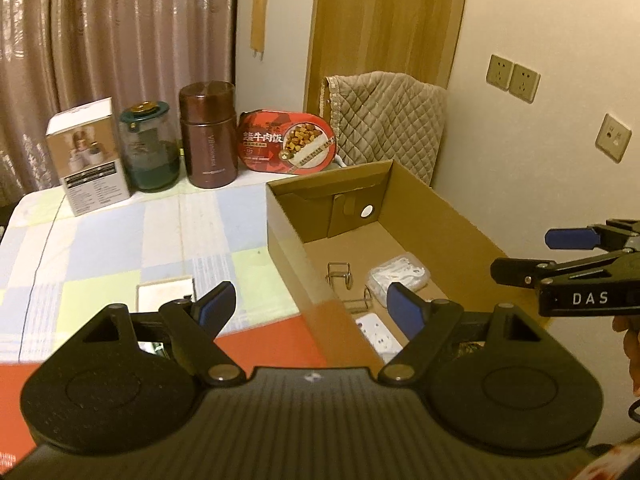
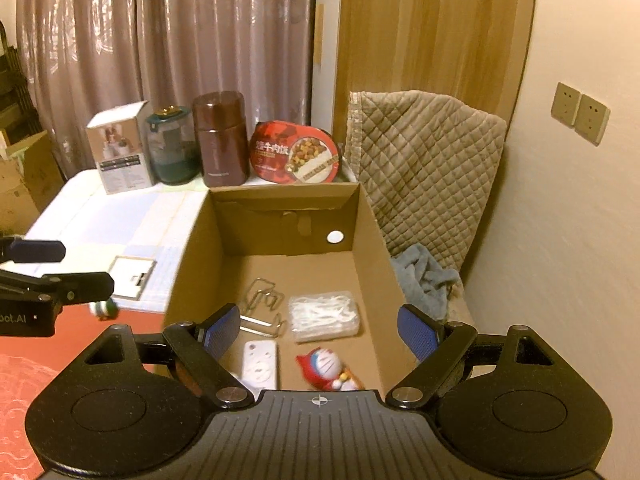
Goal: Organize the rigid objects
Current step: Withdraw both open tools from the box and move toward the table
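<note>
An open cardboard box point(image 2: 372, 232) point(image 1: 288, 216) stands on the bed's right side. Inside lie wire clips point(image 2: 262, 310) point(image 1: 340, 274), a clear case of white floss picks point(image 2: 324, 316) point(image 1: 400, 276), a white socket adapter point(image 2: 260, 364) point(image 1: 378, 332) and a red and blue cat figurine point(image 2: 326, 366). My right gripper point(image 2: 320, 332) hangs open above the box's near end, nothing between its blue pads. My left gripper point(image 1: 312, 306) is open over the box's left wall, also with nothing in it. Each gripper shows side-on in the other's view, the right gripper point(image 1: 520, 256) and the left gripper point(image 2: 86, 266).
Along the back stand a white carton point(image 1: 90, 156), a green glass jar point(image 1: 150, 148), a brown canister point(image 1: 208, 136) and a red meal box point(image 1: 288, 140). A small white card point(image 2: 132, 278) and a green and white thing point(image 2: 104, 308) lie on the patchwork sheet. A quilted chair point(image 2: 424, 176) stands at right.
</note>
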The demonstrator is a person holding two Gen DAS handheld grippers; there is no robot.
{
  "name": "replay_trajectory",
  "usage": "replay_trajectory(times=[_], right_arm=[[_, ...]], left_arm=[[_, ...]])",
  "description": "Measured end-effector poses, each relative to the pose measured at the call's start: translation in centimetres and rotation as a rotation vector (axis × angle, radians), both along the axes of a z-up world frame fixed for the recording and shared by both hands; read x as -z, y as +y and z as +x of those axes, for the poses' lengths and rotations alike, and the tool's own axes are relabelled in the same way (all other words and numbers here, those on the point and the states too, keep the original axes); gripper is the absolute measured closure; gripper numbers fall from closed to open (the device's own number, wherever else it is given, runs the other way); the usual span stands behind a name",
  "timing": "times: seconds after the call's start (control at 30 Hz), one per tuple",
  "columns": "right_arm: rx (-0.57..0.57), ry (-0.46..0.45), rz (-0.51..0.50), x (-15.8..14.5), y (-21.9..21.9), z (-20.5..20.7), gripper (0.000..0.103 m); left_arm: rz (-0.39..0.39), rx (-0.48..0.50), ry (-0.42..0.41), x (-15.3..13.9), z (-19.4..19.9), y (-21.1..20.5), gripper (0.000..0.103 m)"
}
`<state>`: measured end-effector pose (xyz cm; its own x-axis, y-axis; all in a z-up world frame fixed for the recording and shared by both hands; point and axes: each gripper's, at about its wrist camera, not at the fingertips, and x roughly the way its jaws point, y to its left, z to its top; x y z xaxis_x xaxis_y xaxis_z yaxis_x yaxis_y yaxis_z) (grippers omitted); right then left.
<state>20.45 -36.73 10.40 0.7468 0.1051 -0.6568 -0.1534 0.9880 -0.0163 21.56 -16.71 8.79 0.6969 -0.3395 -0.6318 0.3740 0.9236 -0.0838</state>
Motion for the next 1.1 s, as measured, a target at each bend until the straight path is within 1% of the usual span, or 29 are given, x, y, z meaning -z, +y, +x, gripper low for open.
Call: replay_trajectory(times=[0.27,0.43,0.57,0.73,0.83,0.97,1.1], right_arm=[[0.004,0.002,0.021,-0.5,2.0,-4.6,0.020],[0.001,0.009,0.053,-0.1,3.3,-6.8,0.020],[-0.005,0.017,0.078,0.2,4.1,-7.9,0.020],[-0.013,0.023,0.107,0.4,5.2,-9.3,0.020],[-0.033,0.024,0.115,0.6,6.2,-10.1,0.020],[-0.046,0.039,0.136,1.3,7.5,-10.5,0.020],[-0.073,0.051,0.143,1.8,9.0,-10.6,0.020]], left_arm=[[-0.034,-0.043,-0.021,-1.2,-4.6,3.5,0.023],[-0.034,-0.053,-0.038,-1.7,-6.9,5.1,0.023],[-0.020,-0.064,-0.060,-1.9,-8.7,6.2,0.023],[-0.032,-0.096,-0.059,-1.7,-10.4,8.3,0.023],[-0.036,-0.116,-0.049,-1.4,-11.2,9.8,0.023],[-0.005,-0.143,-0.047,-0.8,-12.0,11.7,0.023],[-0.004,-0.185,-0.031,-0.1,-12.4,13.9,0.023]])
